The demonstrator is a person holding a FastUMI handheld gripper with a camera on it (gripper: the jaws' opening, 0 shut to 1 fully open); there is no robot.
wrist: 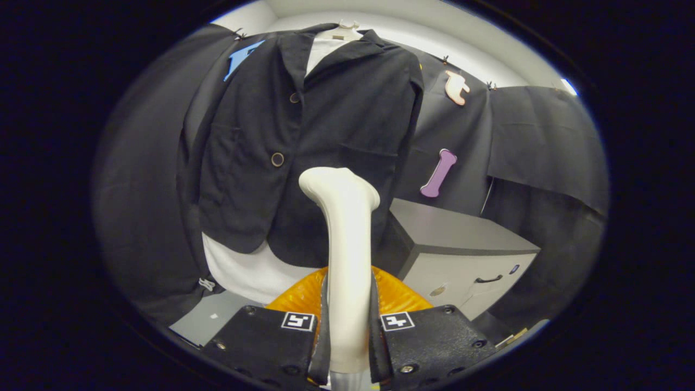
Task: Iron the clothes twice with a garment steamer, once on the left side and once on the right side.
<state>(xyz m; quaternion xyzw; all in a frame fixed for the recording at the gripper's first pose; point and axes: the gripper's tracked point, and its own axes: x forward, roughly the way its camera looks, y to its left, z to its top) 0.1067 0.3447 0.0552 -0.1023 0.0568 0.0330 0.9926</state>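
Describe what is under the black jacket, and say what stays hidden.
Under the jacket a white garment shows at collar and hem; its middle is covered. The gripper is shut on the steamer.

A cream plastic garment steamer (347, 233) is standing upright at lower centre, its head tilting left (handle clamped), before a black buttoned jacket (304, 136) hanging across the upper centre.

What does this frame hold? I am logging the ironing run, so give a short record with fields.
gripper: gripper shut on the steamer handle
tool: white plastic garment steamer, upright between the fingers, head close before the jacket's lower front
garment: black buttoned jacket hanging over a white cloth
beside: grey cabinet right of the jacket
below: orange ribbed base
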